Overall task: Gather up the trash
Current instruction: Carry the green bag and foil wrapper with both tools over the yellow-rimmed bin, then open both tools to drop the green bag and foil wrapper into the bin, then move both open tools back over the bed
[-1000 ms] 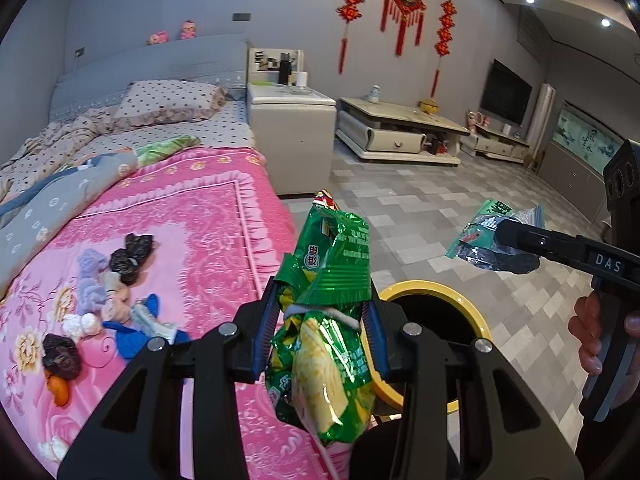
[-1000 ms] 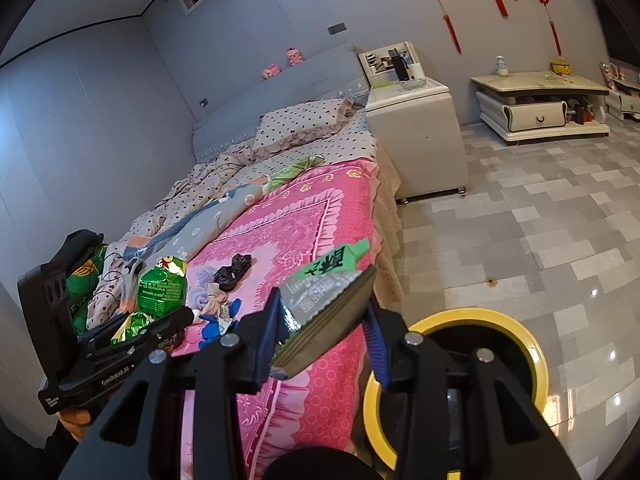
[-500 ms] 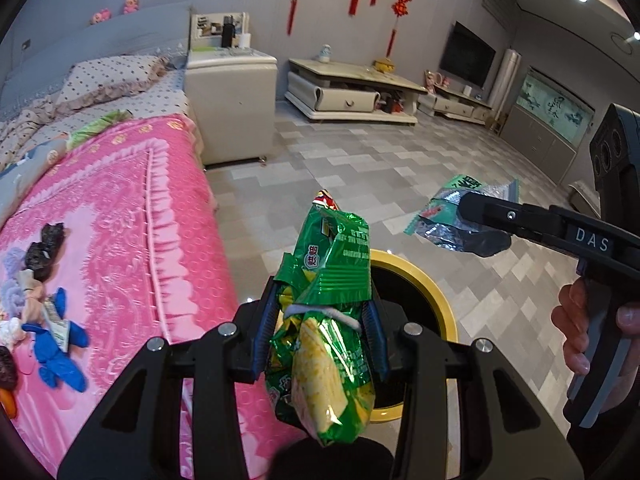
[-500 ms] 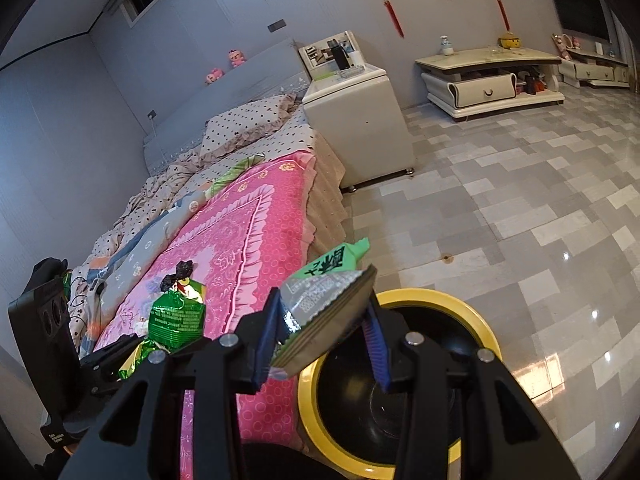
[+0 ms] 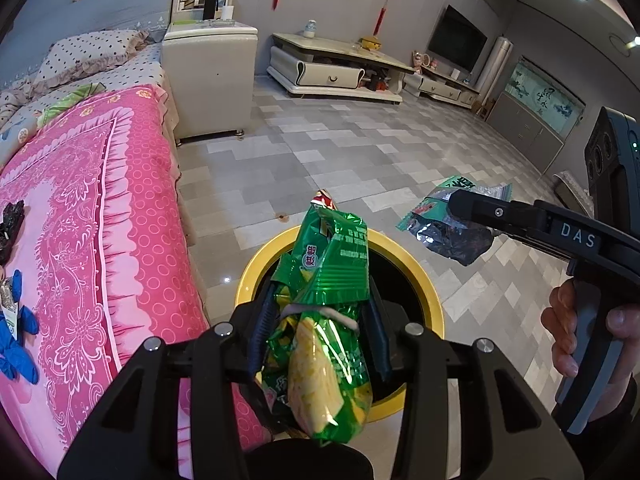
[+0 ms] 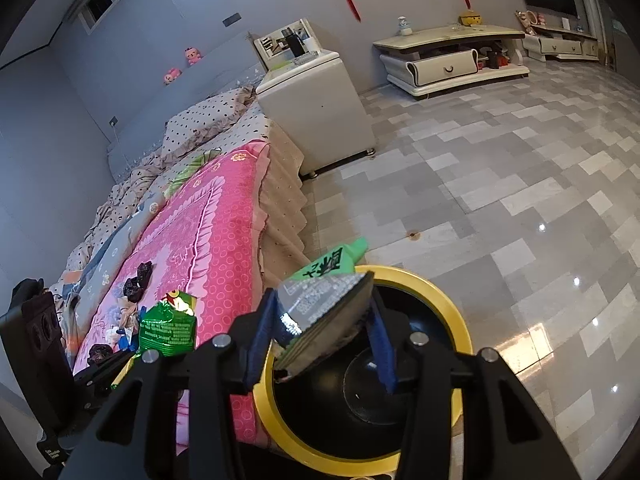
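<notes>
My left gripper (image 5: 318,332) is shut on a crumpled green and yellow snack bag (image 5: 324,312), held over the yellow-rimmed black trash bin (image 5: 430,300). My right gripper (image 6: 322,332) is shut on a silver and green wrapper (image 6: 320,304), held above the same bin (image 6: 460,320). The right gripper with its wrapper (image 5: 448,220) shows in the left wrist view at the right, beside the bin. The left gripper's green bag (image 6: 168,328) shows in the right wrist view at the lower left.
A bed with a pink blanket (image 5: 80,200) stands left of the bin, with small items (image 5: 12,320) still on it. A white bedside cabinet (image 5: 208,80) and a low TV stand (image 5: 336,68) stand farther back on the grey tiled floor (image 5: 320,152).
Both grippers have swung from over the bed towards the bin, still holding their wrappers. The bin now lies directly under both.
</notes>
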